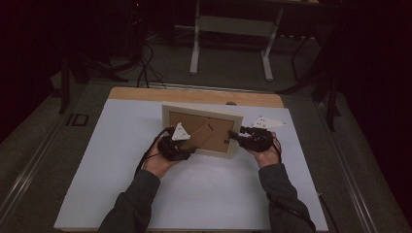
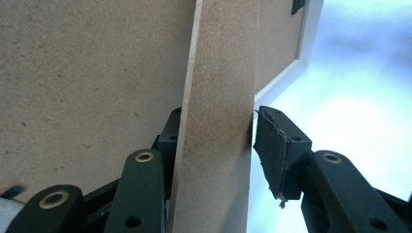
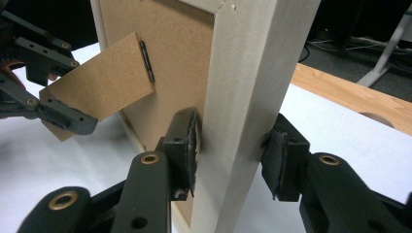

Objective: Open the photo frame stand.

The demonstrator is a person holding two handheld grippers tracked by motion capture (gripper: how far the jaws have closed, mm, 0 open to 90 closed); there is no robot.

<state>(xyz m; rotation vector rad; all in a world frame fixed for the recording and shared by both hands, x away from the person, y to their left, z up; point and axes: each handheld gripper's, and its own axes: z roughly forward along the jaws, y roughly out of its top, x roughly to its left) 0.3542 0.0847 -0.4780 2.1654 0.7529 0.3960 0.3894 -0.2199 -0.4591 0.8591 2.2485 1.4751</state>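
Frame: a cream-edged picture frame (image 1: 202,131) stands upright mid-table on the white tabletop (image 1: 121,145), its brown fibreboard back facing you.
Stand: a hinged brown easel flap (image 3: 99,85) swings out from that back.
Your left gripper (image 2: 214,145): jaws either side of the flap; whether they pinch it is unclear.
Your right gripper (image 3: 233,153): clamped on the frame's right edge.
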